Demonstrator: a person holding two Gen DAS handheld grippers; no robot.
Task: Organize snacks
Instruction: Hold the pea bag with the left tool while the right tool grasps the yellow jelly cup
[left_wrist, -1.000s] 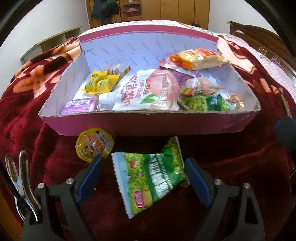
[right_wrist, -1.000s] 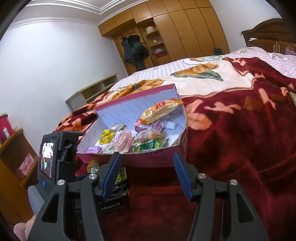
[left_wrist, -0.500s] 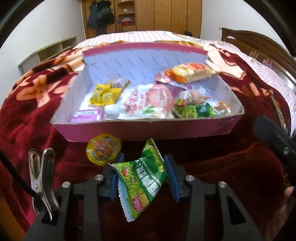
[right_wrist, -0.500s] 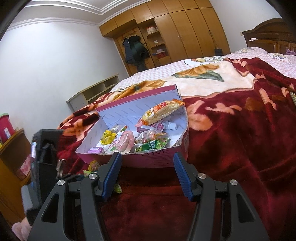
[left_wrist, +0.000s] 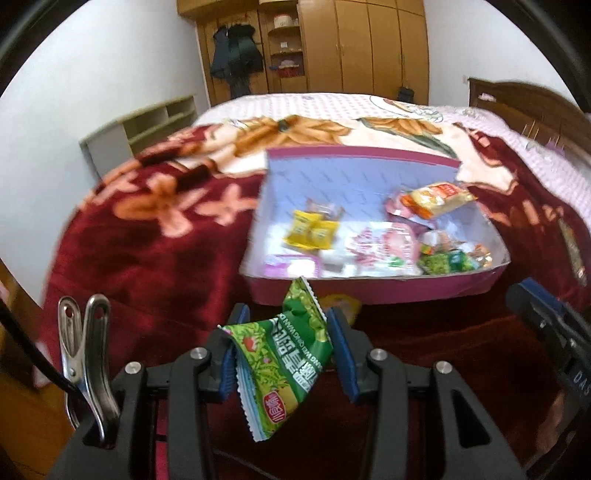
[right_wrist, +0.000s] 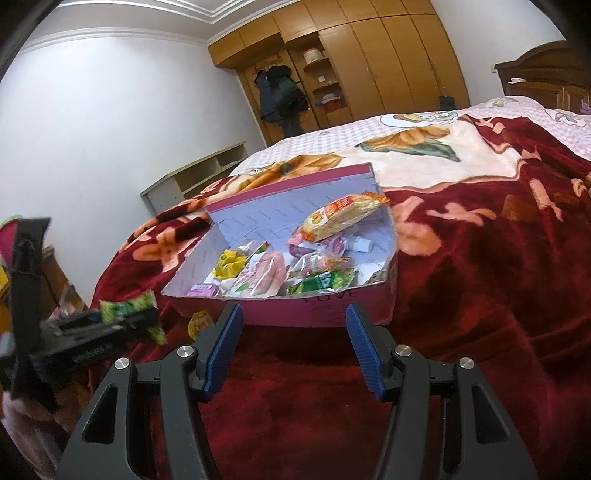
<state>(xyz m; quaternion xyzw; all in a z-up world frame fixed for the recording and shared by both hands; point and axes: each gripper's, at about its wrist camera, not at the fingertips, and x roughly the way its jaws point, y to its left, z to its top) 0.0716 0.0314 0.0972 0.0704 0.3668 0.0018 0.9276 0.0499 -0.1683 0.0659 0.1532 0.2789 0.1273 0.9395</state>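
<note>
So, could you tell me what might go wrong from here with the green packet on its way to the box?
The left gripper pinches the green snack packet across its crumpled middle, so it could slip out. Its hanging corner may catch the pink box front wall. The yellow jelly cup on the blanket could be forgotten.

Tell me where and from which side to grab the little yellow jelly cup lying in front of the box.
Take the jelly cup across its round rim, coming from above. It lies on the blanket close against the pink box, so a level approach from the box side is blocked. The right gripper stands open and empty; the left gripper is busy with the green packet.
</note>
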